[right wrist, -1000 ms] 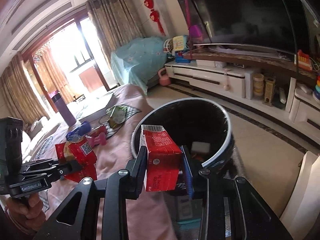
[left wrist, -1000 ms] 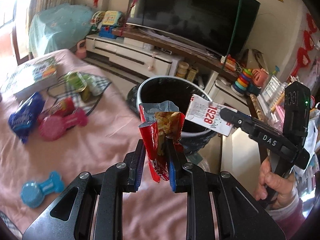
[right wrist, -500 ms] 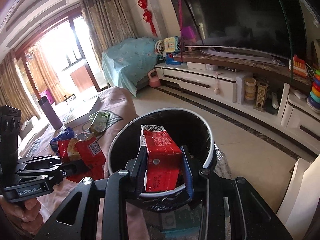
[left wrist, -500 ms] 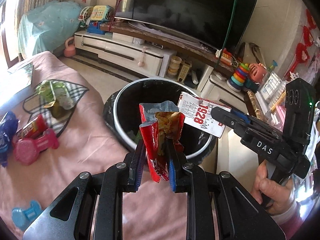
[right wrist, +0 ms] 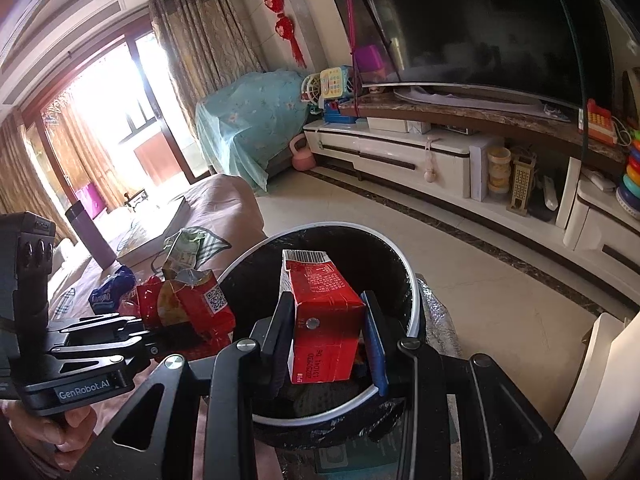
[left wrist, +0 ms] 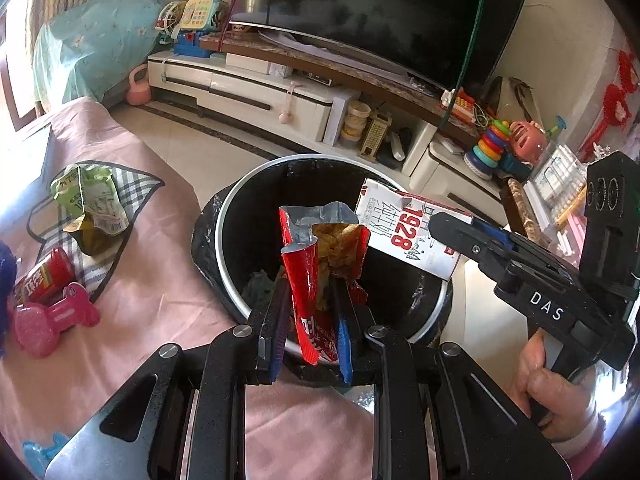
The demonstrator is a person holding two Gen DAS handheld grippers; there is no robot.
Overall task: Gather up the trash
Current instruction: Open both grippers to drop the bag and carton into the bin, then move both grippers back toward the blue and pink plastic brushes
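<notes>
My left gripper (left wrist: 310,312) is shut on a torn red snack bag (left wrist: 320,264) and holds it upright over the near rim of the round black trash bin (left wrist: 240,208). My right gripper (right wrist: 326,332) is shut on a red and white milk carton (right wrist: 320,312), which hangs over the bin's (right wrist: 414,300) open mouth. In the left wrist view the carton (left wrist: 404,228) comes in from the right above the bin. The right wrist view shows the snack bag (right wrist: 188,304) at the bin's left edge. Some dark trash lies at the bin's bottom.
On the pink-covered surface (left wrist: 152,288) left of the bin lie a green wrapper (left wrist: 92,204), a red packet (left wrist: 44,280), a pink dumbbell toy (left wrist: 52,320) and a blue packet (right wrist: 110,296). A TV cabinet (left wrist: 248,92) and toys line the far wall. A hand (left wrist: 556,396) grips the right tool.
Both grippers have moved toward the bin with their loads. The bin now sits nearer and more central in both views, and the carton hangs over its mouth.
</notes>
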